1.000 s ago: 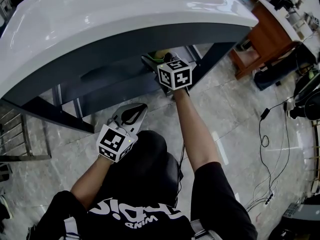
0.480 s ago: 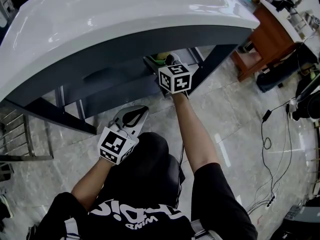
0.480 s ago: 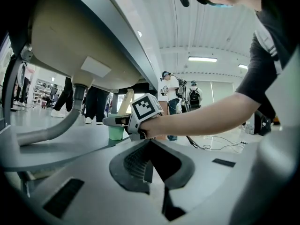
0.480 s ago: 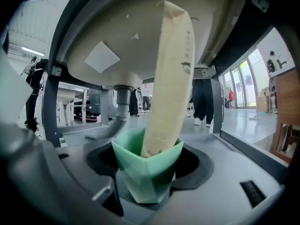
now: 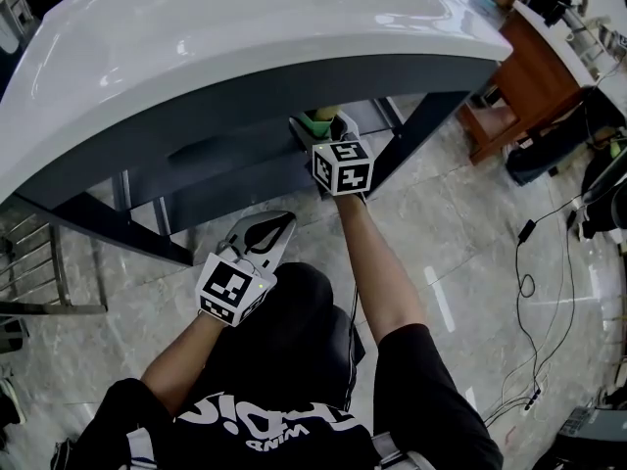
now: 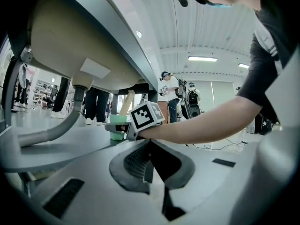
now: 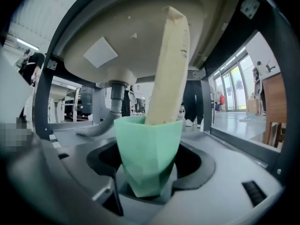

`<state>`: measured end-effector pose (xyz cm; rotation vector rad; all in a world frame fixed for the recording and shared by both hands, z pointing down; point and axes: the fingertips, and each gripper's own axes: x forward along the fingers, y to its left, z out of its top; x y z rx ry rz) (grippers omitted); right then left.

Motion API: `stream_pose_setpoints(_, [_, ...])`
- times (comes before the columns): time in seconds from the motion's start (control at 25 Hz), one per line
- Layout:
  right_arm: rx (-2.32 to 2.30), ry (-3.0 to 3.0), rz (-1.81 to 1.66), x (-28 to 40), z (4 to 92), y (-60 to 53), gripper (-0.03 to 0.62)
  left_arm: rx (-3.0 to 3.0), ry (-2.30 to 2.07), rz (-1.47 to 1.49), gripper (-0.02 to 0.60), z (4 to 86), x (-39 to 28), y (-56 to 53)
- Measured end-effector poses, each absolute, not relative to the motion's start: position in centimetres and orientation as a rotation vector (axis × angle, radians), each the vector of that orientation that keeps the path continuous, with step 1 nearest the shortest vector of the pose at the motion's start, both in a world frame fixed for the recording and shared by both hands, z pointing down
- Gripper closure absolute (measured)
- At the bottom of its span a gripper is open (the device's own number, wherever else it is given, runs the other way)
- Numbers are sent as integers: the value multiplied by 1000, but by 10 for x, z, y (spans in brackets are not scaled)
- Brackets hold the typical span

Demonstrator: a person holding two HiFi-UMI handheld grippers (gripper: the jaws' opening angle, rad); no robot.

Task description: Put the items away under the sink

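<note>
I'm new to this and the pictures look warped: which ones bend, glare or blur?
Head view: the wide lens bows the white sink top into an arc, with glare streaks. Right gripper view: dark rounded corners, the green cup sharp. Left gripper view: bright ceiling lights, shaded sink underside.

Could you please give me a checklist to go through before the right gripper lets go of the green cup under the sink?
1. Right gripper shut on green cup: ok.
2. Cream stick seated in the cup: ok.
3. Stick's top clear of sink basin: cannot tell.
4. Cup resting on the shelf: cannot tell.
5. Drain pipe apart from the cup: ok.
6. Left gripper shut, empty, held back: ok.
</note>
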<state>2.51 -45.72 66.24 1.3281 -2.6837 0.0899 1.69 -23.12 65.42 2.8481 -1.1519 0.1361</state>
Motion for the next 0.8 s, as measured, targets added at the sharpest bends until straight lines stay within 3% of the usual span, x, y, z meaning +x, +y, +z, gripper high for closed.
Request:
stream_pose_setpoints(0.48, [1364, -2707, 94, 27, 660, -450, 200, 2850, -1147, 147, 565, 657, 13, -229])
stream_pose_setpoints(0.8, [1388, -2756, 63, 46, 647, -403, 195, 2866, -1137, 142, 565, 655, 16, -226])
